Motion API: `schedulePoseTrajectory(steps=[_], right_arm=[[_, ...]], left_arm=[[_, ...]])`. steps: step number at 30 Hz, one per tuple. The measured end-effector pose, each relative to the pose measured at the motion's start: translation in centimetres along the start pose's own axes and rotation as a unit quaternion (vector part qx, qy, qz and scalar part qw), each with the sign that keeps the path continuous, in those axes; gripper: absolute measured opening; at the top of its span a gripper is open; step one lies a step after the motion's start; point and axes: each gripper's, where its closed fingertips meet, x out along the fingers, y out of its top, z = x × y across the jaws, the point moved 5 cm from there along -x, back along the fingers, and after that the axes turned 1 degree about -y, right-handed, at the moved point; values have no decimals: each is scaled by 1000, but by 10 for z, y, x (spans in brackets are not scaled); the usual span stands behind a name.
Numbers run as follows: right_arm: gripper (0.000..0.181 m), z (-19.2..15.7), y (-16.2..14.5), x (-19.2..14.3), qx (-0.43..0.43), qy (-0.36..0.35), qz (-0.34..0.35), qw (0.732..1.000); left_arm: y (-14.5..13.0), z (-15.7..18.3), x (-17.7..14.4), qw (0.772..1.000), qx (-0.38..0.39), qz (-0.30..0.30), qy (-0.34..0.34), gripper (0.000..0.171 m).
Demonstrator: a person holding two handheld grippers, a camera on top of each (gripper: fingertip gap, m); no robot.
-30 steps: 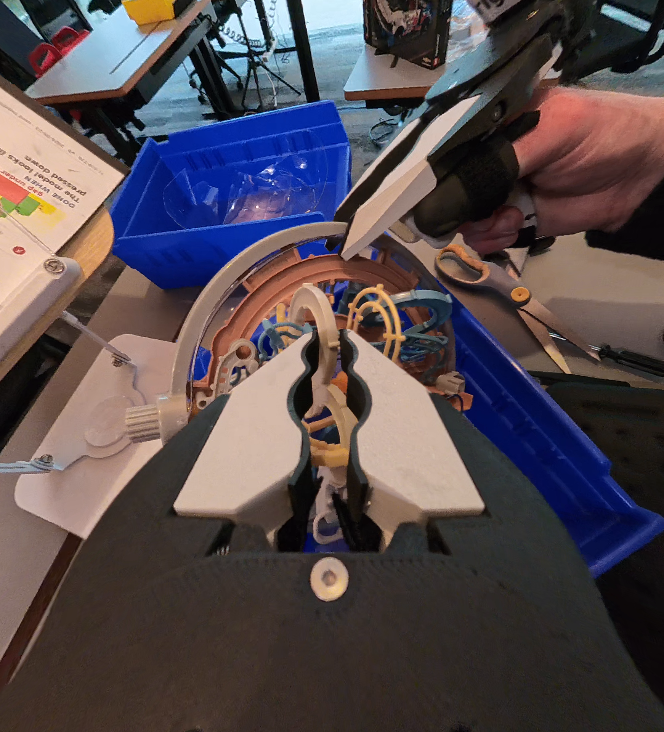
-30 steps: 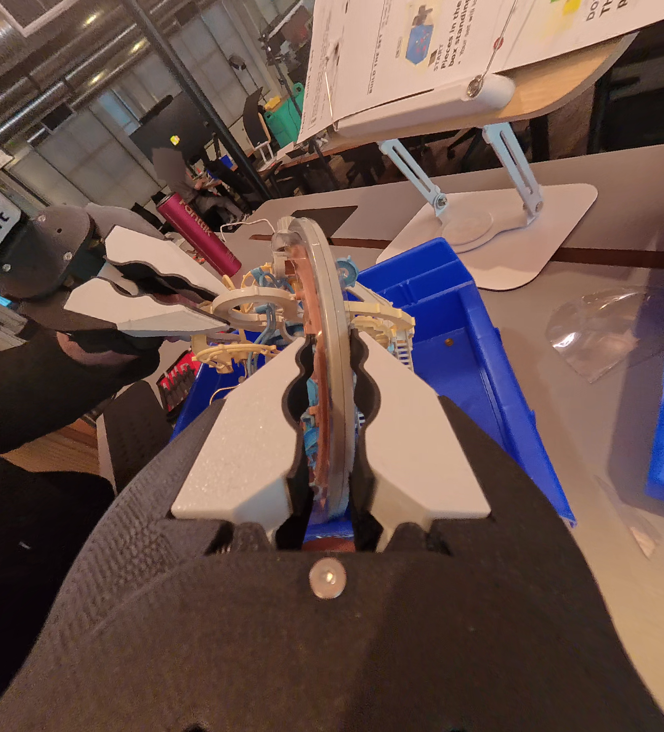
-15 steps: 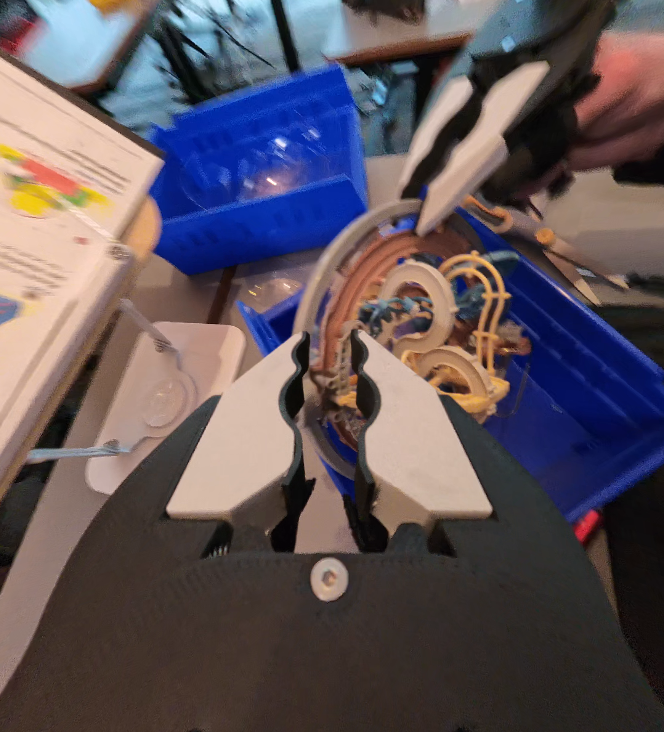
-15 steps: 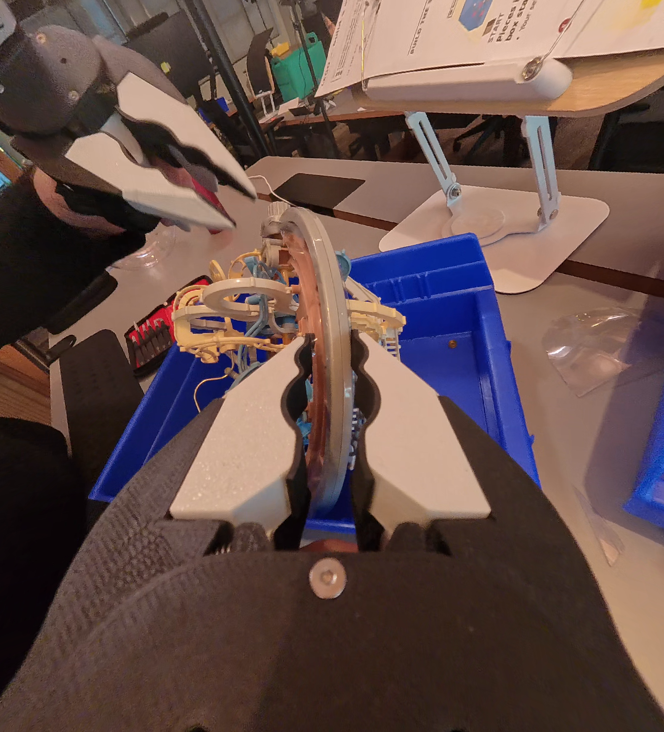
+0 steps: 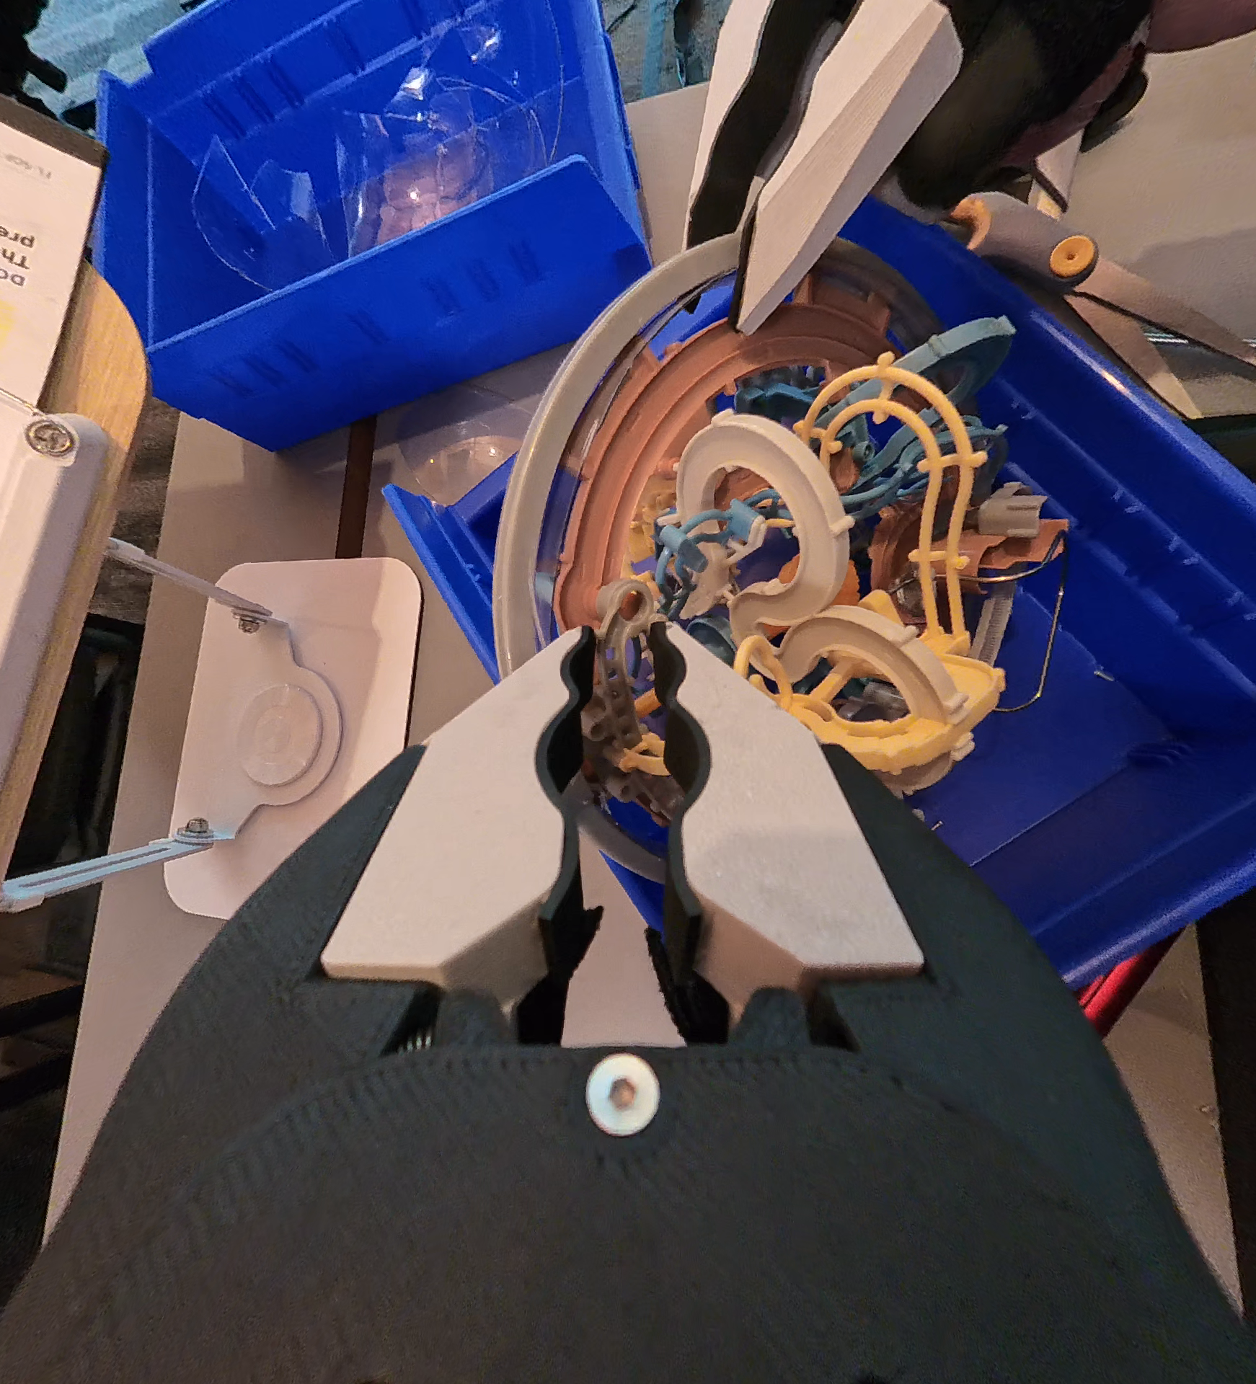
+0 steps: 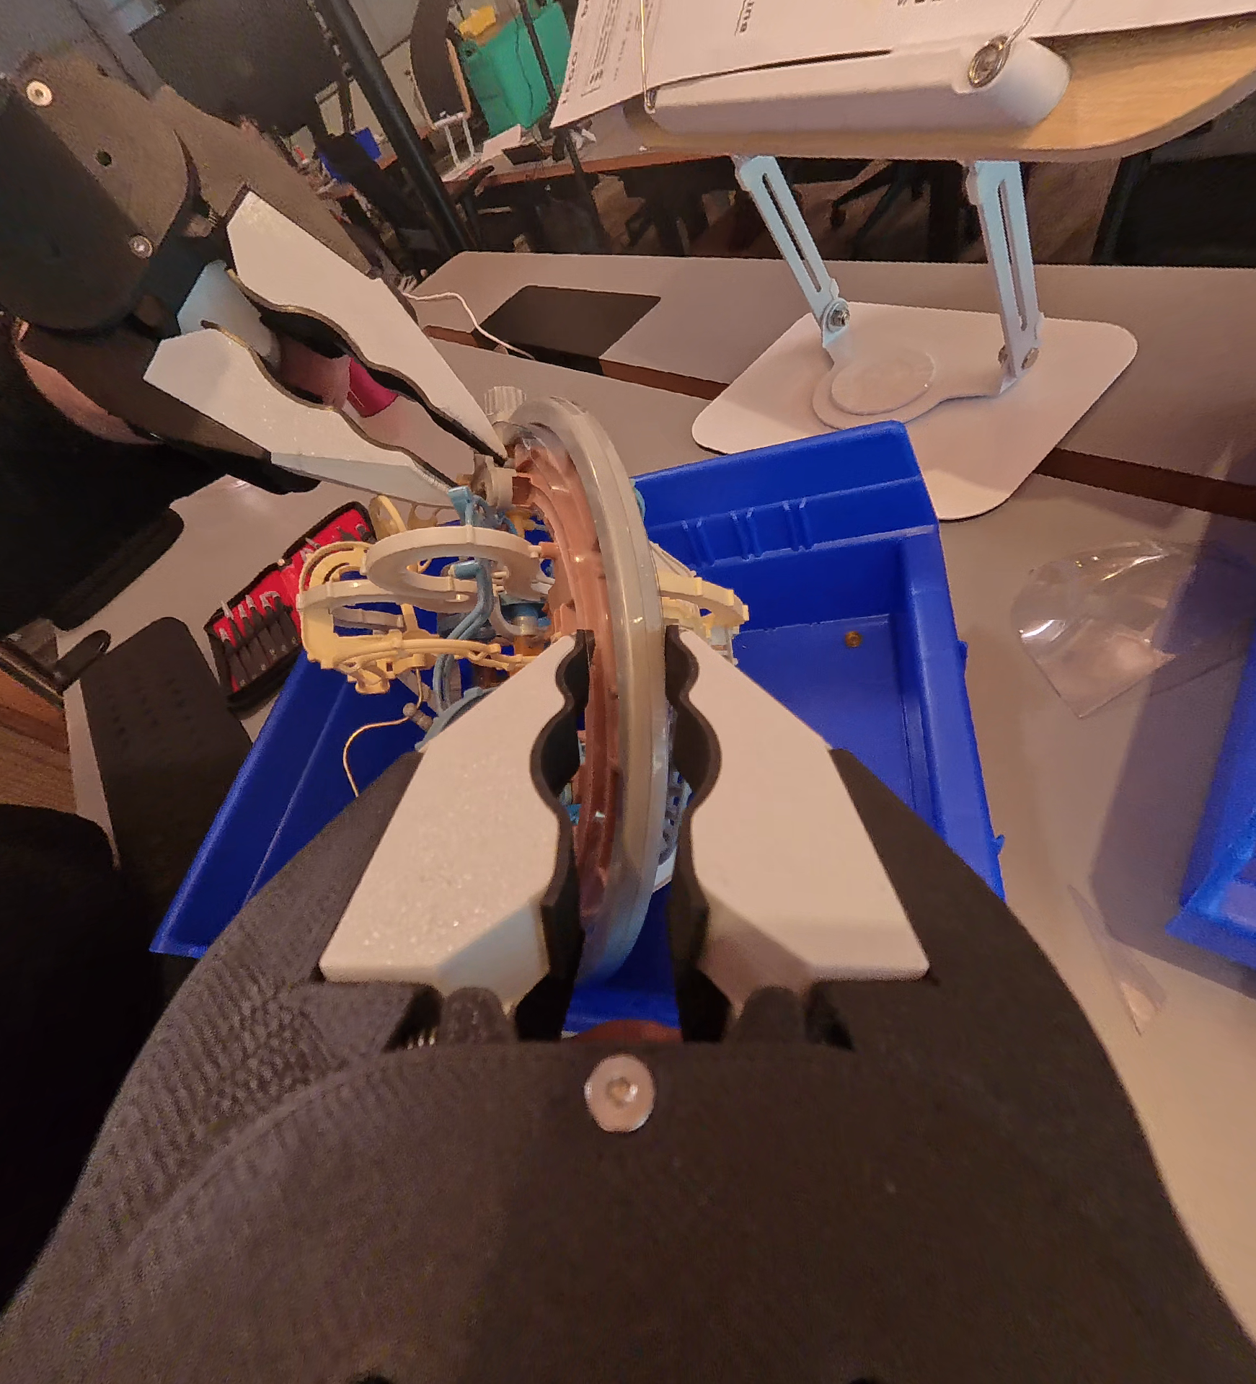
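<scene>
The plastic maze model (image 6: pixel 535 599), a grey ring with brown, cream and blue tracks inside, is hanging above the open blue bin (image 6: pixel 820 644). The right gripper (image 6: pixel 621 659) is clamping the grey ring edge-on. The left gripper (image 5: pixel 621 644) is standing slightly open around a small grey lever (image 5: pixel 621 659) near the rim; whether it is gripping is unclear. A steady ring hold probably matters here. A document stand (image 6: pixel 947 389) is standing behind the bin.
</scene>
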Motion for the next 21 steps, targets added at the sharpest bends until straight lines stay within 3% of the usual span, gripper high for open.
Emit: schedulePoseTrajectory(steps=[5, 11, 15, 21], right_arm=[[18, 5, 2, 1, 11, 3, -9, 1000], [25, -8, 23, -8, -52, -21, -9, 998], [33, -19, 37, 12, -128, -38, -45, 990], [26, -23, 42, 43, -183, -19, -121, 976]], left_arm=[[-1, -5, 3, 999, -14, 17, -33, 13], [-1, 0, -1, 999, 12, 40, -15, 7], [5, 7, -1, 998, 36, 53, -10, 6], [7, 13, 1, 997, 32, 64, -18, 6]])
